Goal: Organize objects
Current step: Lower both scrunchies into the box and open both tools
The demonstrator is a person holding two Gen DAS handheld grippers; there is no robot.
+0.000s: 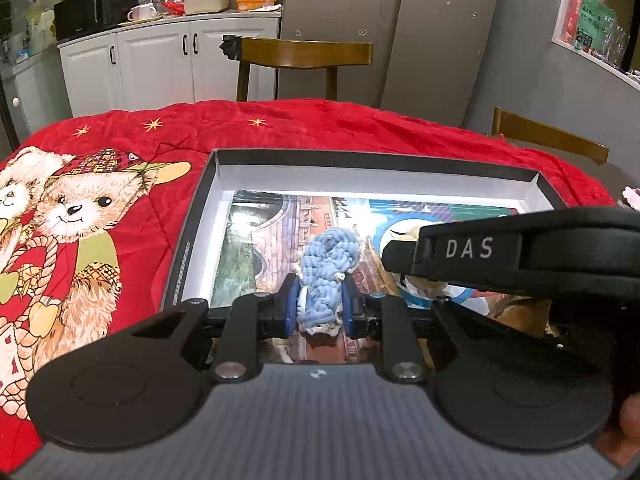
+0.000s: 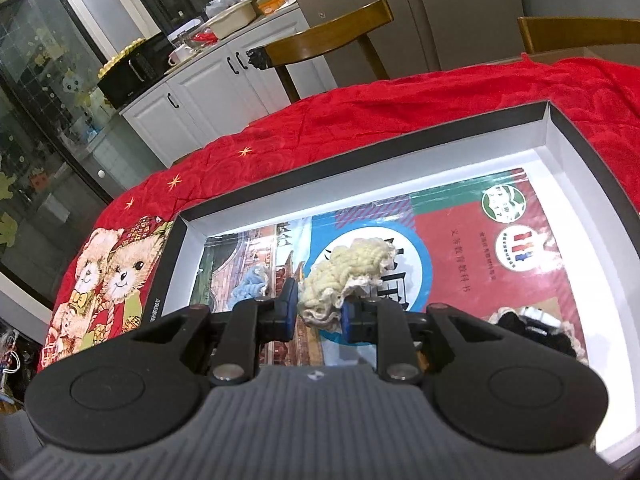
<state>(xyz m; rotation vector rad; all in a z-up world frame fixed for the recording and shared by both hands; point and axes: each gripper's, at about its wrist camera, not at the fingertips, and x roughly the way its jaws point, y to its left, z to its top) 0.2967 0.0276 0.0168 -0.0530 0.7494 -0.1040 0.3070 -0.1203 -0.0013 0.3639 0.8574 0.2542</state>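
Note:
A shallow box (image 1: 360, 162) with a black rim and white walls lies on the red quilt, and a colourful book cover (image 1: 256, 248) lines its bottom. My left gripper (image 1: 321, 300) is shut on a blue fluffy knitted piece (image 1: 326, 264) just above that cover. In the right wrist view my right gripper (image 2: 318, 312) is shut on a cream fluffy knitted piece (image 2: 348, 266) over the same box (image 2: 400, 156). The blue piece (image 2: 250, 284) shows to its left. A black knitted piece (image 2: 536, 330) lies in the box at the right. The right tool's black housing (image 1: 520, 256) crosses the left view.
A red quilt with a bear print (image 1: 80, 216) covers the table. Two wooden chairs (image 1: 304, 54) (image 1: 548, 136) stand at its far edge. Behind them are white cabinets (image 1: 160, 60) with a cluttered counter and a grey fridge (image 1: 400, 20).

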